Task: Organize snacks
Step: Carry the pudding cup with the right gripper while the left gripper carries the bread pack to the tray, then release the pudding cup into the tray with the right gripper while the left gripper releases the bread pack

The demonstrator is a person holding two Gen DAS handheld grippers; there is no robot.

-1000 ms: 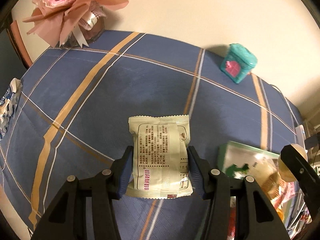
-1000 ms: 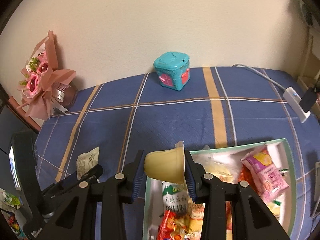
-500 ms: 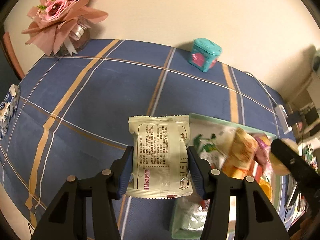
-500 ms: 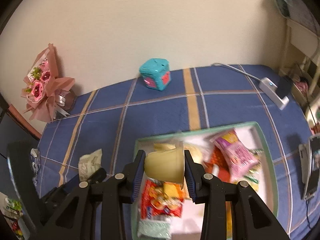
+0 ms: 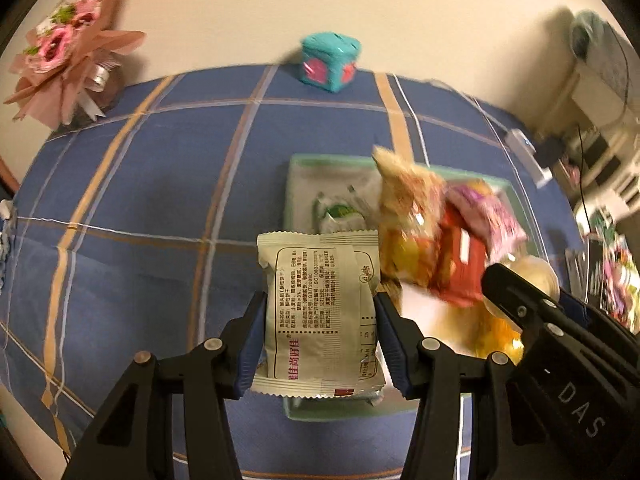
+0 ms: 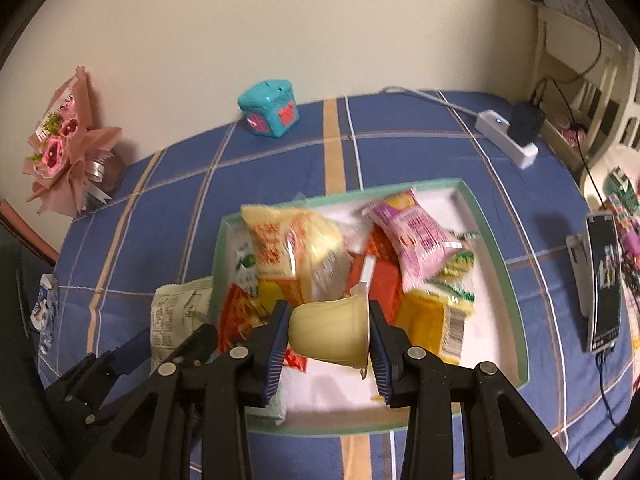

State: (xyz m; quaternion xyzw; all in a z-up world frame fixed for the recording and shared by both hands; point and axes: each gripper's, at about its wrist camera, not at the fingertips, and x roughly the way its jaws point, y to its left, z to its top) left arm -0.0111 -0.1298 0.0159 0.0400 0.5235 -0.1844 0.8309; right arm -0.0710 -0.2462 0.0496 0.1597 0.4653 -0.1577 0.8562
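Note:
My left gripper (image 5: 320,312) is shut on a pale cream snack packet (image 5: 320,312) with printed text, held over the left edge of a green-rimmed box (image 5: 328,159) of snacks. The packet also shows in the right wrist view (image 6: 176,312). My right gripper (image 6: 330,332) is shut on a yellow pudding cup (image 6: 330,332) lying on its side, above the front middle of the box (image 6: 516,296). The box holds several packets, among them a pink one (image 6: 416,240) and a yellow-orange one (image 6: 292,240). The right gripper and cup (image 5: 532,276) show at the right in the left wrist view.
A blue plaid cloth (image 6: 168,200) covers the table. A teal cube tin (image 6: 270,108) and a pink bouquet (image 6: 66,148) stand by the back wall. A white power strip (image 6: 506,138) lies back right, a phone (image 6: 604,280) at the right edge.
Both grippers have moved right and forward with their loads. They now hang over the snack box, which fills the middle of both views.

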